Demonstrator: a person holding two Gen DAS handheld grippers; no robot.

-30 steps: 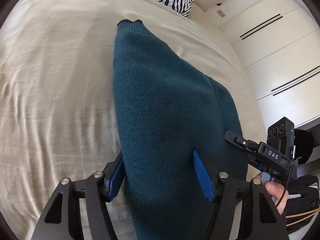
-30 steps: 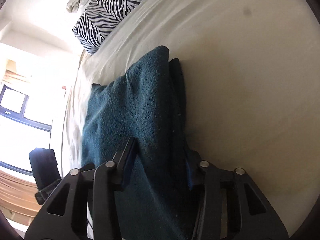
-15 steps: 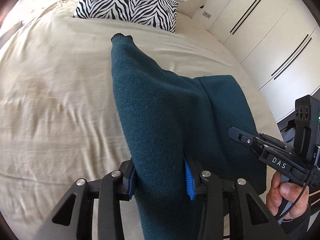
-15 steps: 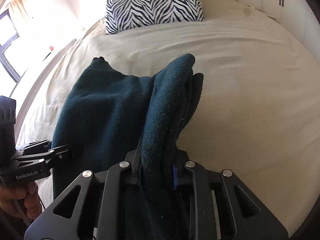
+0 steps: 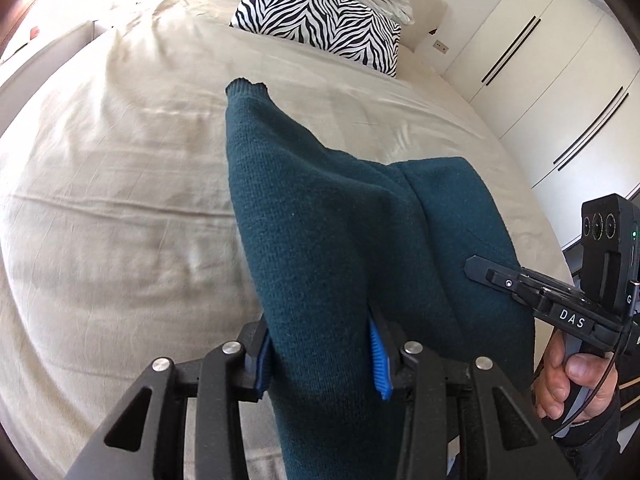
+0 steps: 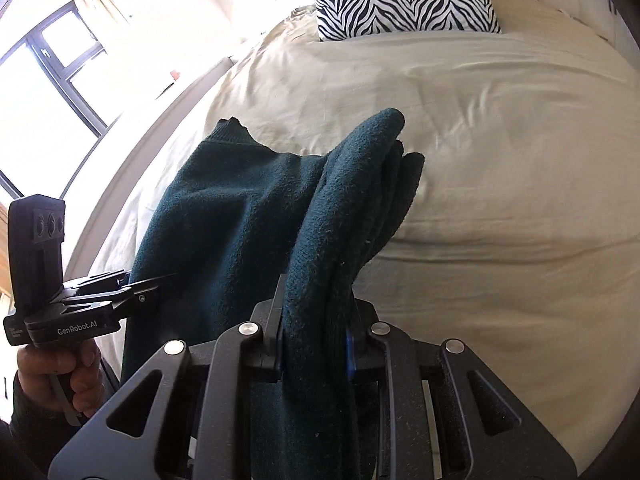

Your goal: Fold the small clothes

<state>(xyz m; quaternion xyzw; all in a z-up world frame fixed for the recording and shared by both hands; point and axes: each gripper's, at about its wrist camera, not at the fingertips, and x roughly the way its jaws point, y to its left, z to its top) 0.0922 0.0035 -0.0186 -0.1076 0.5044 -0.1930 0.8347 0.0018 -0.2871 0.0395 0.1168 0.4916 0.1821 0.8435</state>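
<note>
A dark teal knitted sweater (image 5: 332, 232) hangs lifted above the cream bed, stretched between both grippers. My left gripper (image 5: 322, 354) is shut on a thick bunch of its fabric, blue pads pressing from both sides. My right gripper (image 6: 314, 340) is shut on another folded bundle of the same sweater (image 6: 240, 216), whose end sticks up past the jaws. In the left wrist view the right gripper (image 5: 480, 270) shows at the right edge, a hand on its handle. The left gripper (image 6: 160, 280) appears at the left of the right wrist view, also hand-held.
The cream sheet of the bed (image 5: 120, 200) spreads wide and wrinkled below. A zebra-striped pillow (image 5: 320, 20) lies at the head of the bed. White wardrobe doors (image 5: 560, 80) stand to the right, and a bright window (image 6: 48, 72) to the left.
Both grippers closed on the sweater and lifted it off the bed, drawing back toward the foot of the bed. The sweater now hangs between them instead of lying flat.
</note>
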